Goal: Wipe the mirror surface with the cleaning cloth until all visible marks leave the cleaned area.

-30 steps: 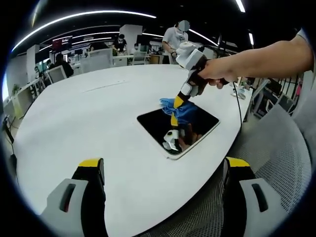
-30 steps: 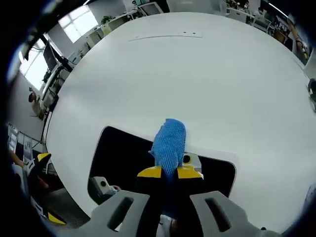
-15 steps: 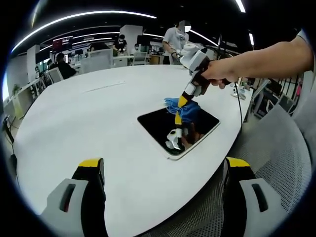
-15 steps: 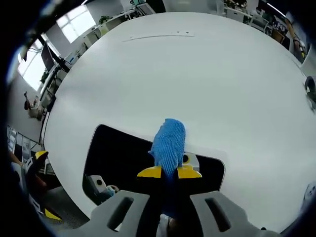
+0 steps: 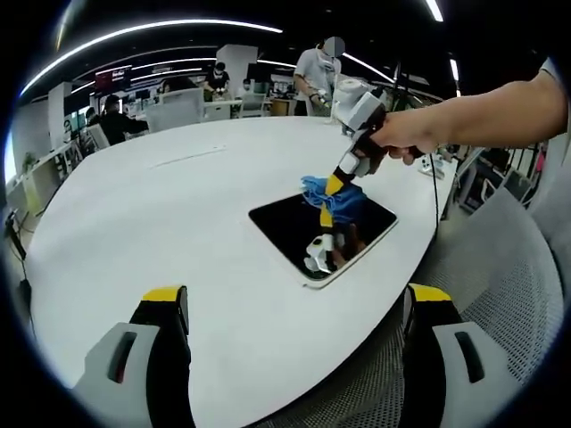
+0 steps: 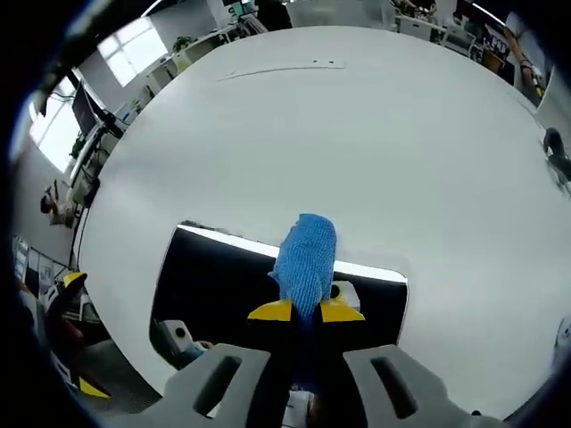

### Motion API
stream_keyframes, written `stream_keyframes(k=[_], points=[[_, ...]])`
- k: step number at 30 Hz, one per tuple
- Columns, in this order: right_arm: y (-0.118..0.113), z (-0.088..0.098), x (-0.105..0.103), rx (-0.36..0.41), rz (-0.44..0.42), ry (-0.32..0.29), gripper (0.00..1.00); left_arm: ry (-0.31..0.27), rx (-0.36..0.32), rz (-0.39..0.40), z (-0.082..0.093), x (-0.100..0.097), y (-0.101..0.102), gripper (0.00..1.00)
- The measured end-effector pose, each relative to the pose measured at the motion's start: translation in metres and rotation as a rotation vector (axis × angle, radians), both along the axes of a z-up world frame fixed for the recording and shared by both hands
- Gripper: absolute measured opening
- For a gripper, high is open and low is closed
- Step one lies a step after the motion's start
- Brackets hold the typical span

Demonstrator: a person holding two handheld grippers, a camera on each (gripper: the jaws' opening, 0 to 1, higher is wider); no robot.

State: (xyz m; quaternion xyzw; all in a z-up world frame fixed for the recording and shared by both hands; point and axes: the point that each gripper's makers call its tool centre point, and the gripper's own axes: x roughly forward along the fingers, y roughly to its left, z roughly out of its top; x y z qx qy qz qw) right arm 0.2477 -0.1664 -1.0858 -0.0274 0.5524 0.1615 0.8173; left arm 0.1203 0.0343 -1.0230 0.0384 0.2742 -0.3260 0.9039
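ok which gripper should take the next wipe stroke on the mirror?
Right. The right gripper is shut on the blue cloth, over the mirror; the left gripper is open, back at the table edge.

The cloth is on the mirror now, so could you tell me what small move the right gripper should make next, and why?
Probably a short stroke drawing the cloth toward the mirror's near edge. The right gripper is shut on the cloth, which sits at the mirror's far side, leaving most of the dark glass uncovered. The left gripper hangs open, off the mirror, out of the way.
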Motion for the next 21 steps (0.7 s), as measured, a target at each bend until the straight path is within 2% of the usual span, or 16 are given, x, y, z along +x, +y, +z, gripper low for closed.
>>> stream_keyframes(k=[8, 19, 21], points=[[-0.002, -0.002, -0.017, 0.007, 0.004, -0.016, 0.03, 0.001, -0.002, -0.002, 0.000, 0.000, 0.000, 0.99], [-0.003, -0.004, -0.041, 0.037, -0.006, -0.009, 0.03, 0.002, -0.005, -0.003, 0.001, -0.001, -0.001, 0.99], [-0.003, -0.003, -0.052, 0.043, -0.008, -0.008, 0.03, 0.000, -0.006, -0.003, 0.001, -0.001, -0.001, 0.99]])
